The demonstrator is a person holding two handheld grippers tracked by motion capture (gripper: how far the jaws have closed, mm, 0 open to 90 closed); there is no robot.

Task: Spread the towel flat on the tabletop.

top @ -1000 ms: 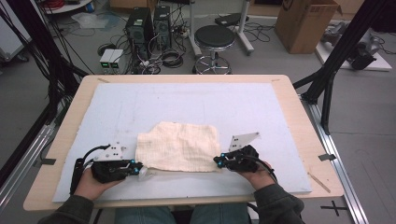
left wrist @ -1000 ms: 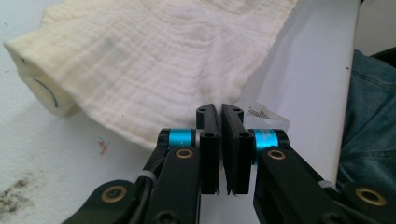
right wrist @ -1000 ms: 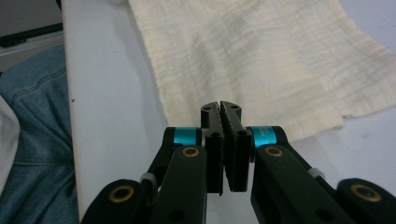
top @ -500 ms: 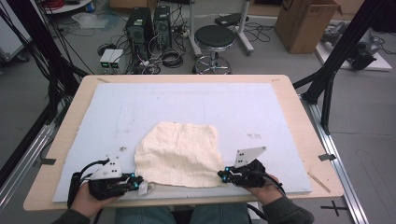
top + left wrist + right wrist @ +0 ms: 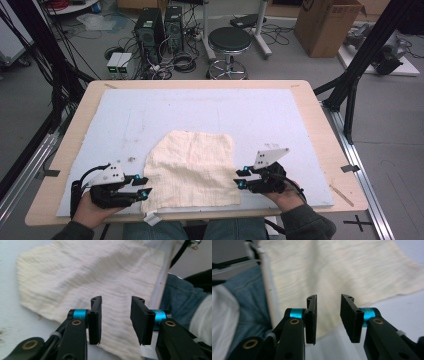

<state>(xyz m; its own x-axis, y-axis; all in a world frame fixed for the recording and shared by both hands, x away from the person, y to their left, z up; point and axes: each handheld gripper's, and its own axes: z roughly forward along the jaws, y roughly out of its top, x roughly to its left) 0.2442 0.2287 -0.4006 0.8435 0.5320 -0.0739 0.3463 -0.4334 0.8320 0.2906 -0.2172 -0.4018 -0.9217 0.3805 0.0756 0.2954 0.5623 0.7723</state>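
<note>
Both grippers, left (image 5: 141,186) and right (image 5: 240,178), have just opened, empty; soft, light cloth (image 5: 192,167) at the table's near edge wants corner pinches.

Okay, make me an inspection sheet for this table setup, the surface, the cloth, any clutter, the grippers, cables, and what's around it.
Surface: pale blue mat on a wooden table, faint marks on the mat.
Job's things: cream cloth lying spread out flat at the near edge, a small tag hanging over that edge.
Clutter: nothing seen on the mat besides the cloth.
Grippers: left gripper at the cloth's near left corner, right gripper at its right edge; both have just been opening, fingers apart, nothing pinched between them.
Cables: a black cable loops from the left gripper; more cables lie on the floor beyond the table.
Surroundings: stool, computer towers, cardboard box, black frame posts.
</note>
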